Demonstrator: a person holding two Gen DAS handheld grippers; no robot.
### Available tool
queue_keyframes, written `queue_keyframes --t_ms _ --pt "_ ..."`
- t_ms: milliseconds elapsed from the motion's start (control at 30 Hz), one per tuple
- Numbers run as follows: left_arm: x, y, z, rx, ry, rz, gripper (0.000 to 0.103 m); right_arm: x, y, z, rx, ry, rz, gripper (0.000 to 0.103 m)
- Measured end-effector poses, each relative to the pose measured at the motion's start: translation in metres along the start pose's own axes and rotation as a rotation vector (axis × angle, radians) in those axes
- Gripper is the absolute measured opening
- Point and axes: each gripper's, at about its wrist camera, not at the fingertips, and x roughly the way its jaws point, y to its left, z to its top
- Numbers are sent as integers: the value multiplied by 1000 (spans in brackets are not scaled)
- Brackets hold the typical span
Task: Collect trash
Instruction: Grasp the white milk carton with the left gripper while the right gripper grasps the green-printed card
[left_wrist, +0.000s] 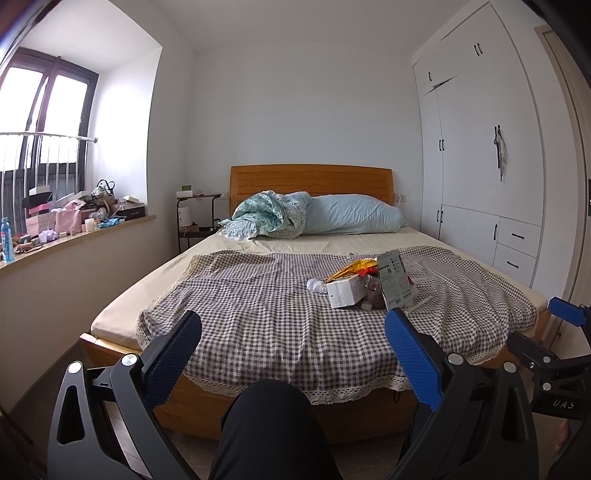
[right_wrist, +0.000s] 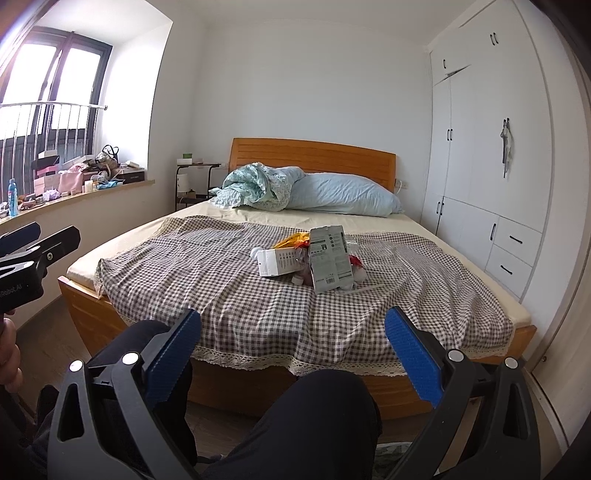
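Observation:
A pile of trash lies on the checked cloth (left_wrist: 258, 306) on the bed: a white carton (left_wrist: 345, 291) (right_wrist: 275, 261), an upright grey package (left_wrist: 394, 282) (right_wrist: 330, 257), a yellow-red wrapper (left_wrist: 352, 271) (right_wrist: 293, 240) and a crumpled white tissue (left_wrist: 316, 285). My left gripper (left_wrist: 293, 330) is open and empty, well short of the bed's foot. My right gripper (right_wrist: 293, 328) is open and empty, also short of the bed. Each gripper shows at the edge of the other's view: the right gripper's blue fingertips (left_wrist: 567, 310) and the left gripper body (right_wrist: 40, 247).
My dark-trousered knees (left_wrist: 273, 424) (right_wrist: 325, 413) are low in front. Blue pillow (left_wrist: 354, 214) and bunched quilt (left_wrist: 269, 214) lie at the headboard. A cluttered windowsill (left_wrist: 74, 221) is left, a white wardrobe (left_wrist: 491, 166) right, a small side table (left_wrist: 195, 218) beside the bed.

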Motion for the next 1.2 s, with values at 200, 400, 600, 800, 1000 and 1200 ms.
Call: queue_keyframes --t_ms 200,400,600,800,1000,1200 --pt "47 8 -2 6 39 12 96 45 1 -3 -12 55 -3 95" --pt "98 12 7 35 60 13 96 96 -6 7 34 85 -6 95" --pt "152 12 14 52 86 3 96 152 -16 19 78 152 -21 95" --pt "208 9 16 41 124 -18 96 208 -26 41 96 198 -58 95" --pt "267 7 20 32 173 -74 96 277 -29 65 97 245 -162 95" --pt "330 11 24 23 219 -152 96 365 -31 90 61 232 -148 95"
